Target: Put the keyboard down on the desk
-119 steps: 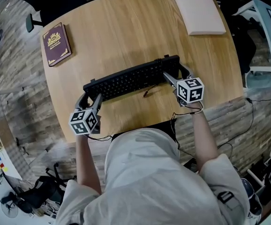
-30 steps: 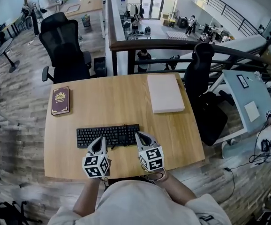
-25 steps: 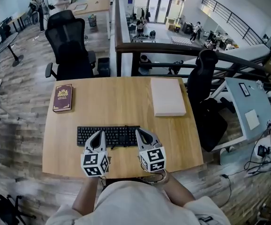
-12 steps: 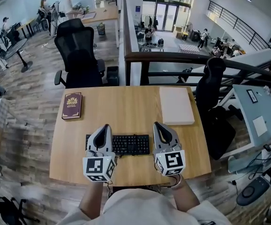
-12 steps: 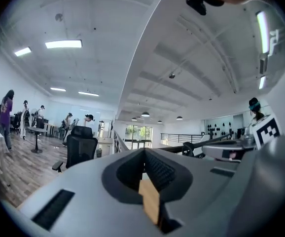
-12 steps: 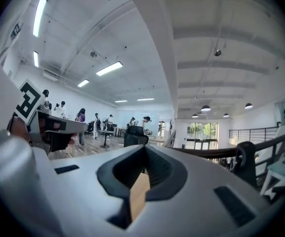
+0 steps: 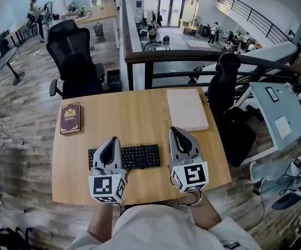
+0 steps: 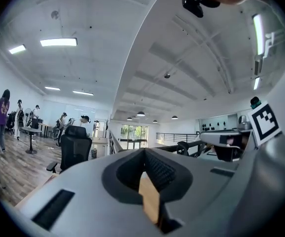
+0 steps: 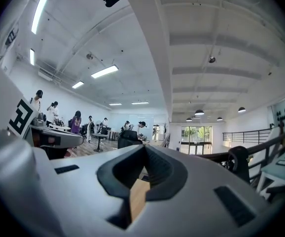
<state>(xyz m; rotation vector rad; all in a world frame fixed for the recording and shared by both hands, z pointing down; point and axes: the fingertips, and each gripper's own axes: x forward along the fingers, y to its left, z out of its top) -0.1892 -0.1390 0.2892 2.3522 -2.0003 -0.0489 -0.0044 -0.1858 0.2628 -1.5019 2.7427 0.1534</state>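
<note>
As the keyboard (image 7: 124, 157) lay flat on the counter (image 7: 135, 108), near its six o'clock edge and square to it, the putting-down looked finished in the head view, which would explain why neither tool had hold of it. The left tool (image 7: 114, 140) hung over the keyboard's nine o'clock end. The right tool (image 7: 174, 130) hung just past its three o'clock end. Both seemed lifted clear rather than touching, though height was hard to judge from above. A book (image 7: 70, 118) lay towards ten o'clock on the counter and a pink pad (image 7: 187, 109) towards one o'clock, both well apart from the keyboard.

In the left gripper view, the jaws were closed together with nothing between them and aimed level across the room. Only a wood-coloured strip showed beneath their tips.

In the right gripper view, the jaws were likewise fully closed and empty, pointing level over the room, with no keyboard in sight.
</note>
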